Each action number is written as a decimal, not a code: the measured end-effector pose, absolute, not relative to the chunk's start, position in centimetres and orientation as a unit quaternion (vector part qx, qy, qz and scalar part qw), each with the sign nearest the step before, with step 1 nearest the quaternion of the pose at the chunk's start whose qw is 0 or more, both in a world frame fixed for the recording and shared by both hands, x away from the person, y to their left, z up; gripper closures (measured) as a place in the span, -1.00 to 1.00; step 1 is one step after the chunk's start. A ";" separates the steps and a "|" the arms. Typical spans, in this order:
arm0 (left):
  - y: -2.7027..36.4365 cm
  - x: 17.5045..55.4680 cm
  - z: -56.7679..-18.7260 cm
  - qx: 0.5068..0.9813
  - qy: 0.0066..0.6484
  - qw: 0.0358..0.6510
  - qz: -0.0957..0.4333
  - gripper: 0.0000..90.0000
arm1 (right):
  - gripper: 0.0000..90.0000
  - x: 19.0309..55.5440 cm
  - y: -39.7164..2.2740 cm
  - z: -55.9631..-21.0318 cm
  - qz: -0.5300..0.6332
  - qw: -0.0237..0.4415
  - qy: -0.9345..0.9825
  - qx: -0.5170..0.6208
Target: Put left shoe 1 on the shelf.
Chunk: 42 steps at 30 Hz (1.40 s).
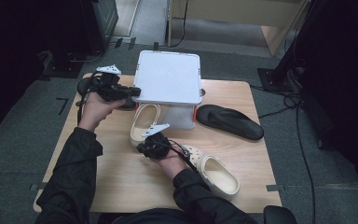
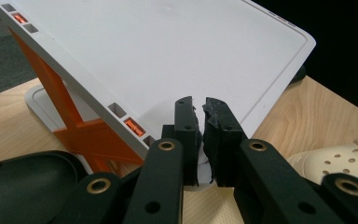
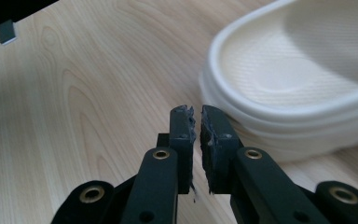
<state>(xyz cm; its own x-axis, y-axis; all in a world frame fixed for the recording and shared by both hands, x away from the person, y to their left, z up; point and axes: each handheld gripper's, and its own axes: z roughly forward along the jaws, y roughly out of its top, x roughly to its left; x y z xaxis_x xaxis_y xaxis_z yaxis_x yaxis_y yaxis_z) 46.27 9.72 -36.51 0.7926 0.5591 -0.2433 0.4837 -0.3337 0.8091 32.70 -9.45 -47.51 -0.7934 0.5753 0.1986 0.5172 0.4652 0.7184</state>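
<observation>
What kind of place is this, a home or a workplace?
Probably a lab or recording workspace, not a home: a small wooden table on grey carpet, cables trailing across the floor, and dark equipment stands around it.

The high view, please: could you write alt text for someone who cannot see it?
A person at a wooden table holds the lid of a white box with the left gripper. The right gripper, shut, sits beside a cream clog; another clog and a black sandal lie nearby.

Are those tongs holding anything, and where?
The left tongs pinch the white lid at its front edge. The right tongs hold nothing.
</observation>
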 end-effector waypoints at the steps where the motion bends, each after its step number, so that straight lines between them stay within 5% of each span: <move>1: 9.7 46.3 -36.5 0.816 0.320 0.481 0.039 0.87 | 0.84 32.7 -9.4 -47.5 0.407 0.036 0.855 0.319; 30: 9.8 46.4 -36.6 0.814 0.321 0.483 0.033 0.88 | 0.85 37.3 -10.0 -47.0 0.379 0.066 0.849 0.362; 42: 9.8 46.3 -36.5 0.810 0.326 0.486 0.027 0.82 | 0.66 36.2 -10.8 -45.9 0.406 0.056 0.845 0.345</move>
